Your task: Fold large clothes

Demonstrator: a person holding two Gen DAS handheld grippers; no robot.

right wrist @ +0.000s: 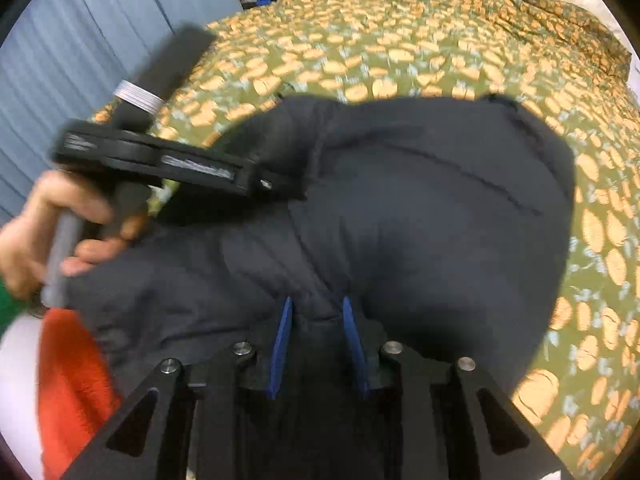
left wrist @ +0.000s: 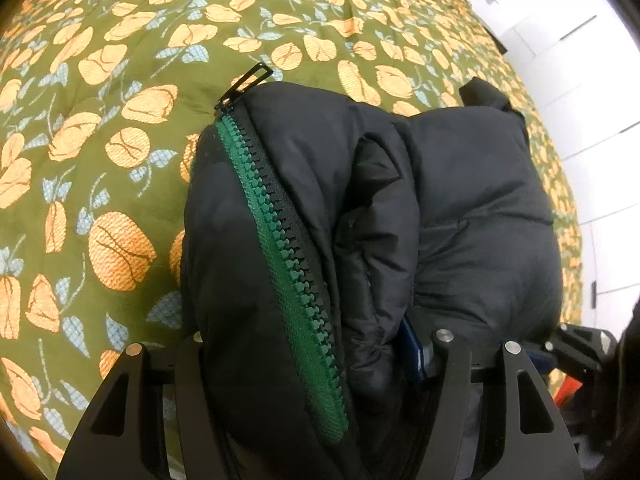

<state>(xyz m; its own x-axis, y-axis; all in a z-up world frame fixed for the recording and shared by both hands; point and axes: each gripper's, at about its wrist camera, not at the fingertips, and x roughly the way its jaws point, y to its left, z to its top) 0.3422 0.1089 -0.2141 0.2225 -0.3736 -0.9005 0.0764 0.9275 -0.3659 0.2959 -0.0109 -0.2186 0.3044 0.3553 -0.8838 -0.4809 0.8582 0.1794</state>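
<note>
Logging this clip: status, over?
Both tools, left and right, clamped on black puffer jacket. Jacket bunched on floral bedspread. Nothing obstructing.

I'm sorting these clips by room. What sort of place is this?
Most likely a bedroom: a black puffer jacket lies on a bed spread with a green floral quilt, with blue curtains behind and white cupboard fronts beside it.

No text, label, brand, number or sign can be read in either view; the black plate of the left gripper (right wrist: 160,160), seen from the right wrist, carries pale markings, but they are smeared by blur and cannot be made out.
</note>
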